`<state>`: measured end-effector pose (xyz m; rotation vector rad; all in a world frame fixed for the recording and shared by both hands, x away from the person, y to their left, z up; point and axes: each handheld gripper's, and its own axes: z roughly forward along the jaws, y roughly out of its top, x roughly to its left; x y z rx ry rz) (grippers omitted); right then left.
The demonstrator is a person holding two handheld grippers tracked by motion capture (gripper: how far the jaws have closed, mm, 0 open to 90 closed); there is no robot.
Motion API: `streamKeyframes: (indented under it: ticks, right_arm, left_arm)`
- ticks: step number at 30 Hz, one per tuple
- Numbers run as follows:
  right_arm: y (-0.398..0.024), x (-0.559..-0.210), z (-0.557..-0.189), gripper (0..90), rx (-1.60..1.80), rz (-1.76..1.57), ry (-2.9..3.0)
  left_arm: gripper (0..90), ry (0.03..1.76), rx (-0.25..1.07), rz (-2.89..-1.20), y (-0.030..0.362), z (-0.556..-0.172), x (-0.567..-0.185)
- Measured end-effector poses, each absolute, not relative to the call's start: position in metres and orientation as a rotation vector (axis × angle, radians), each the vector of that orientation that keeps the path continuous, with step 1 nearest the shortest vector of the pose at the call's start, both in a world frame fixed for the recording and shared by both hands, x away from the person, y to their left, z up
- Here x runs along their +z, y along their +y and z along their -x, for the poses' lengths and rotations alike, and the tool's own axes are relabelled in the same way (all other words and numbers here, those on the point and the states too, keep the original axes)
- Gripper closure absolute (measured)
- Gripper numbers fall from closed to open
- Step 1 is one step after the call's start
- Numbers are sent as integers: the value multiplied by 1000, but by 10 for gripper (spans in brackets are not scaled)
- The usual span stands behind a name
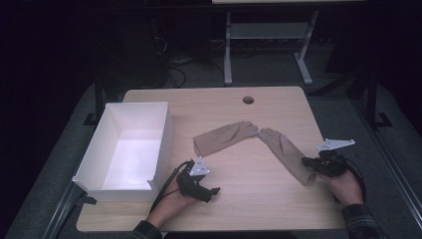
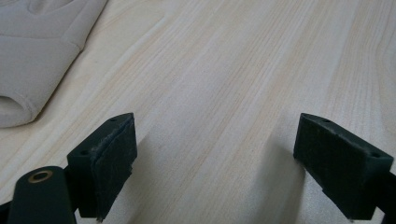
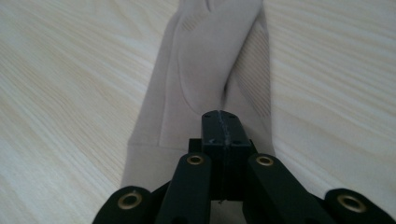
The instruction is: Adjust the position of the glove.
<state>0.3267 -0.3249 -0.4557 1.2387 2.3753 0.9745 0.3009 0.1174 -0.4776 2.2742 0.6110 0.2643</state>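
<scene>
At nine o'clock on the wooden table (image 1: 278, 199), a white open box (image 1: 130, 144) is sitting empty. Just right of it, at about seven o'clock, the left gripper (image 1: 206, 190) is resting low over bare wood with its jaws spread wide apart, holding nothing. Toward the centre, the left glove (image 1: 225, 137) is lying flat, its fingertips touching those of the right glove (image 1: 287, 153), which is running toward four o'clock. There the right gripper (image 1: 309, 163) is sitting at that glove's cuff, jaws pressed together; whether any fabric is pinched between them I cannot tell.

The risk, as I judge it: a thin bite may be slipping free on lifting, or the touching fingertips may be dragging the other glove askew. No brand, label or writing is showing anywhere.
</scene>
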Motion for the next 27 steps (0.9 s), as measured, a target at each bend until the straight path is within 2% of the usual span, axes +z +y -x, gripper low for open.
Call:
streamKeyframes:
  ticks: [10,27]
  right_arm:
    - [-322,-462,-327,899,917,-1218,2432]
    - [-288,-462,-317,898,959,-1071,2582]
  left_arm:
    - [128,612,264,-2274,117,-301,-478]
    - [129,614,266,-2274,117,-300,-478]
